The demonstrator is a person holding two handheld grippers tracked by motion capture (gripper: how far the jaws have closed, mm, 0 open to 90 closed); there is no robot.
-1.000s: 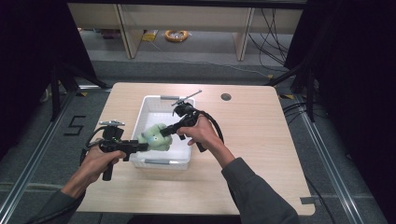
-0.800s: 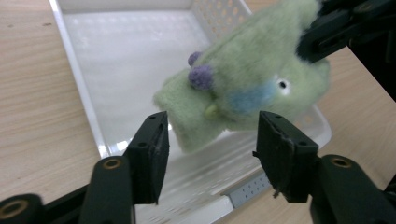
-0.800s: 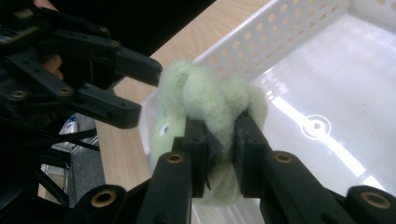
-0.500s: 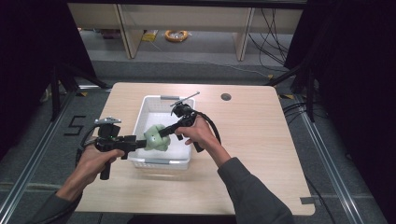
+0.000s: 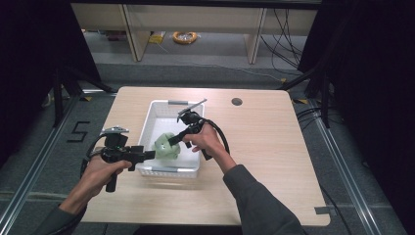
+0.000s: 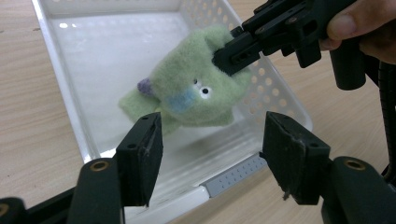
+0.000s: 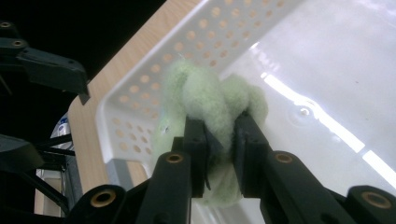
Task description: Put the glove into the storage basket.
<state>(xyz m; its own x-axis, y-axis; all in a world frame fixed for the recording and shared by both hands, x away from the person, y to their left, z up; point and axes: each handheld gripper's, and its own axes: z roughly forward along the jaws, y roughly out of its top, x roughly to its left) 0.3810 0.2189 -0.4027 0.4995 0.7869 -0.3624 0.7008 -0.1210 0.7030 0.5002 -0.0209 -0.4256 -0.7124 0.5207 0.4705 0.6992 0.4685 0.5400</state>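
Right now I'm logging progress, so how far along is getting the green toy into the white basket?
Done: the left hand-held gripper has just been opening, its jaws clear of the green toy. In hand: the right hand-held gripper pinches the toy over the white basket, low inside its walls. Left: set it on the basket floor, let go and draw both grippers back.

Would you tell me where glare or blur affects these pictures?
Right gripper view: bright glare streaks on the white basket floor, and the green plush toy is soft. Left gripper view: the toy's face is sharp. High view: the surroundings are dark.
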